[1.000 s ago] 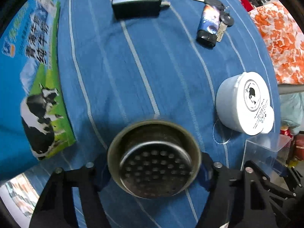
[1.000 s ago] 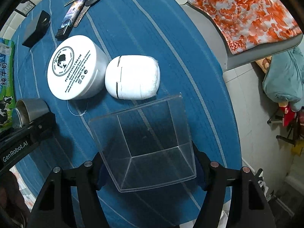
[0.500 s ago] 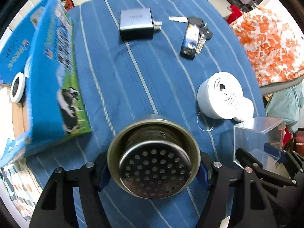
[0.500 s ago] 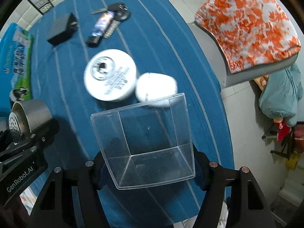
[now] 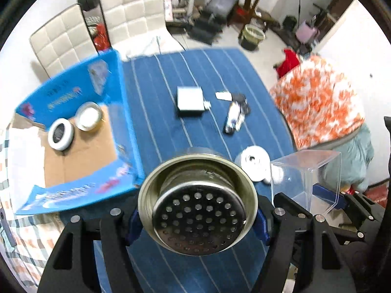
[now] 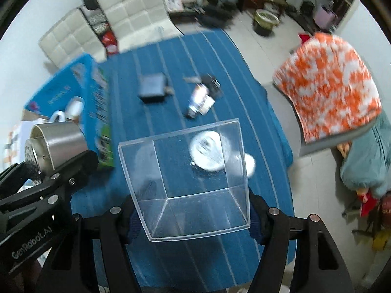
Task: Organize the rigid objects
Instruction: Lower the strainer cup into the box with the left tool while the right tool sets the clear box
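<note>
- Rigid objects lie spread over a blue striped tablecloth [image 5: 156, 112], with two more of them lifted clear of it in the grippers.
- The open blue carton [image 5: 73, 131] sits at 9 o'clock in the left wrist view, on the table's left edge; on its brown floor rest a white ring-shaped tin [image 5: 60, 134] and a round metal lid [image 5: 88, 119], just beside each other.
- The clear plastic box [image 6: 188, 178] is clamped by its side walls in the right gripper [image 6: 190, 217], at 6 o'clock in the right wrist view, tilted with its open mouth facing away from the camera; nothing shows inside it.
- The steel strainer cup [image 5: 198, 204] is gripped by the left gripper [image 5: 198, 219], its jaws pressed on the rim at either side, at 6 o'clock in the left wrist view; the perforated base faces the camera.
- Both grippers hang above the near end of the table, side by side, the left one at 9 o'clock in the right wrist view.
- A white cream jar [image 5: 254, 162] stands near centre, with a small white case [image 6: 250, 166] touching it.
- A grey adapter [image 5: 190, 101] lies at 12 o'clock.
- A lighter with keys [image 5: 235, 112] lies at 1 o'clock, blurred.
</note>
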`<state>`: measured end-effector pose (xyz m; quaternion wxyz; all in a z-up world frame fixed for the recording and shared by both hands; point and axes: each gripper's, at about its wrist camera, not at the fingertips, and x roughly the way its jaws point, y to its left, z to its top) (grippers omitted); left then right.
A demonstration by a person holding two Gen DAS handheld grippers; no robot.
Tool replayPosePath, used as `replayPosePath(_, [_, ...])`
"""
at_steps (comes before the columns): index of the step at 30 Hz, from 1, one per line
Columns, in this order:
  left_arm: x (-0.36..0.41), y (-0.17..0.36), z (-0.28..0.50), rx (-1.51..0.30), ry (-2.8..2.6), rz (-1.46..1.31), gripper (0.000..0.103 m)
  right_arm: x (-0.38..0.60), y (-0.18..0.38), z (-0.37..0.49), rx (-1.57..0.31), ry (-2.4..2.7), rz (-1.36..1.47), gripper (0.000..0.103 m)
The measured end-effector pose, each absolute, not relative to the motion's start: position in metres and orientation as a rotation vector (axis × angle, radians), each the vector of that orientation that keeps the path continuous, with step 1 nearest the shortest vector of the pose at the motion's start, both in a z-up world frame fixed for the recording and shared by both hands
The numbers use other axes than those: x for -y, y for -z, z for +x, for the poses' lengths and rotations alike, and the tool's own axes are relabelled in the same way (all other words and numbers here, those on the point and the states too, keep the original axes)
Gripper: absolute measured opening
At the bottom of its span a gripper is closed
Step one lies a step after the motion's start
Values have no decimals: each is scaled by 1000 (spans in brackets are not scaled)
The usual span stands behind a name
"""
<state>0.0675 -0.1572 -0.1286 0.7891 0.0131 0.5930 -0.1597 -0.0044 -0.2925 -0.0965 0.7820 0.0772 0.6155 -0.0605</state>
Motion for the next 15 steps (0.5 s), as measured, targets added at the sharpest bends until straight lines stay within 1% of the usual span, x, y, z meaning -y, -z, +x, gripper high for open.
replayPosePath(5, [117,91,75,-1203,285,-24,69,248,59,14,-1259,26,148,70])
replayPosePath(8, [83,76,79,-1171,232,-53,69,215,49,28,-1242,-35,136,70])
replayPosePath(10, [68,76,81,-1164,198,-68,69,195,48,38,-1239,-72,132,70])
replayPosePath(15, [4,76,92,-1165,90,-129,69,143,59,66,-1253,-141,107,70])
